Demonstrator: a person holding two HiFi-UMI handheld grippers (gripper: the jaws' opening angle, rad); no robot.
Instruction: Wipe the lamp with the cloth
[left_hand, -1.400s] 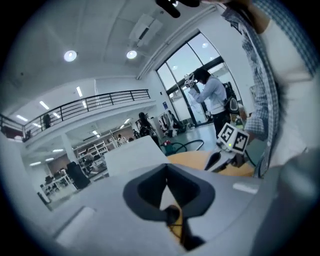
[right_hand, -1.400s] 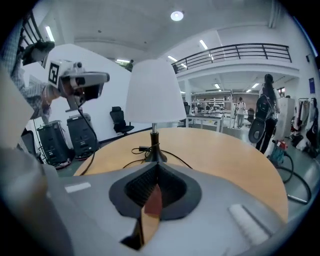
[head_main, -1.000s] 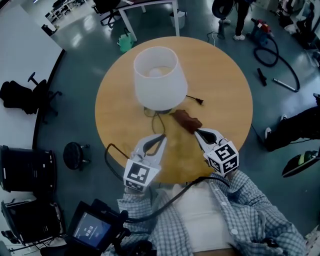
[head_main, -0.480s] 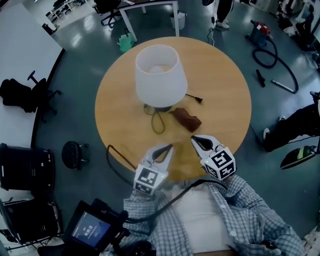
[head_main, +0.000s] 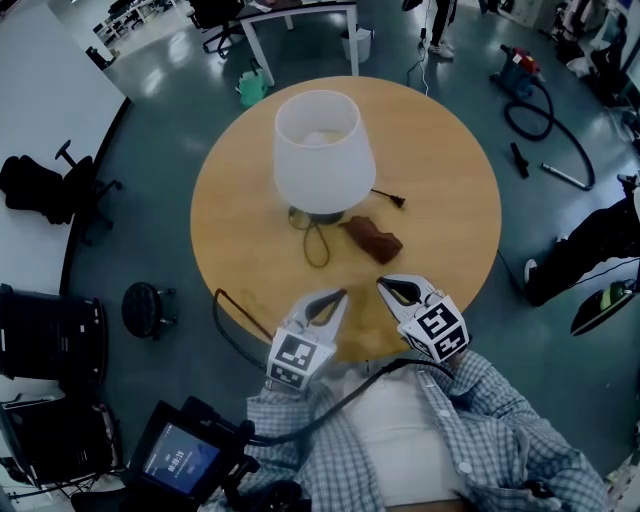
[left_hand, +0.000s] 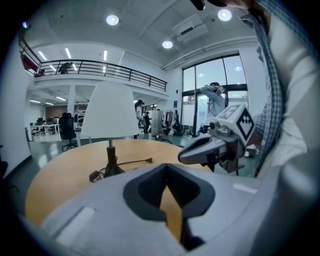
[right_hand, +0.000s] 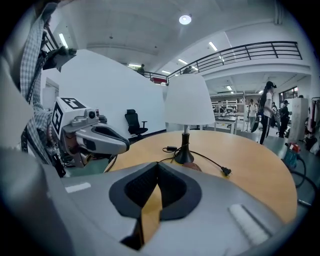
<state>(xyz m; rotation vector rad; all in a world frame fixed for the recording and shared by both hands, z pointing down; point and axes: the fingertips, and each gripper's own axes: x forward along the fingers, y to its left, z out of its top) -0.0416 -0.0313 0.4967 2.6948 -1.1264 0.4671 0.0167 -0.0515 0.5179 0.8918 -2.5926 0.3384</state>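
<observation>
two grippers hover over the near edge of the round wooden surface (head_main: 450, 200), and we hold nothing in either. at the left, our left gripper (head_main: 338, 297) has its fingers clenched together and empty, its tip over the wood close to the rim. beyond it the lamp (head_main: 322, 150) stands upright towards the middle of the surface, a white shade over a dark base. its cord (head_main: 316, 245) is looped on the wood in front of the base, and its plug (head_main: 398, 201) lies out to the right. the brown cloth (head_main: 372, 238) lies crumpled on the surface just right of the lamp's base, between the lamp and our right gripper (head_main: 384, 285), and apart from both grippers. the right gripper's fingers are likewise clenched shut on nothing, and they point towards the cloth.
</observation>
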